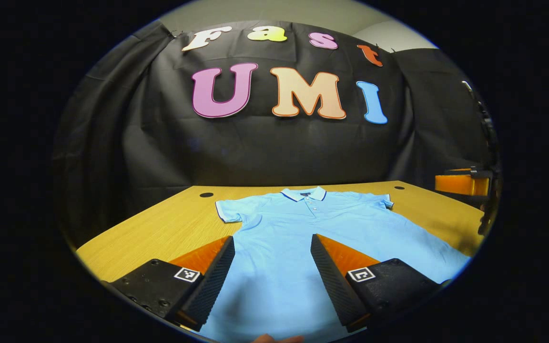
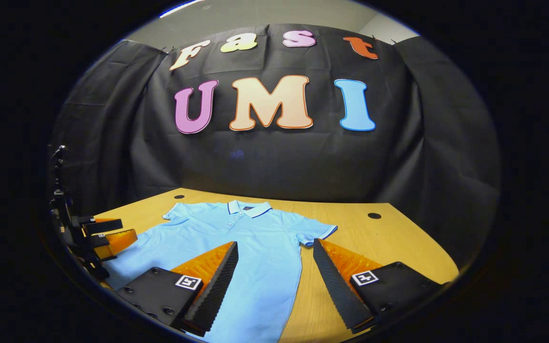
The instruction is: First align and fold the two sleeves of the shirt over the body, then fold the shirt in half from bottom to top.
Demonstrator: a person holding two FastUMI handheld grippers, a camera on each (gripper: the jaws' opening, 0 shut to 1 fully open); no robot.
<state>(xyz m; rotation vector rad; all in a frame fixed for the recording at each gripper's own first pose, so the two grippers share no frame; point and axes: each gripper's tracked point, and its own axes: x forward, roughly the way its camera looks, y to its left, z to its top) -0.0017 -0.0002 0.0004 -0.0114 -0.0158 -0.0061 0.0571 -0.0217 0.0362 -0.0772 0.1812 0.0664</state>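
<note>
A light blue polo shirt (image 1: 303, 224) lies flat on the wooden table (image 1: 169, 224), collar toward the far wall, both short sleeves spread out. My left gripper (image 1: 272, 245) is open above the shirt's lower left body, nothing between its fingers. In the right gripper view the same shirt (image 2: 255, 238) lies left of centre, its right sleeve (image 2: 317, 232) spread on the table. My right gripper (image 2: 274, 250) hovers open over the shirt's right side edge. The left gripper (image 2: 105, 233) shows at the left edge of the right gripper view, and the right gripper (image 1: 465, 183) at the right edge of the left gripper view.
The wooden table (image 2: 389, 247) has bare wood on both sides of the shirt and round cable holes (image 2: 374, 216) near its back corners. A black cloth wall (image 1: 274, 147) stands right behind the table. A fingertip (image 1: 274, 338) peeks in at the bottom of the left gripper view.
</note>
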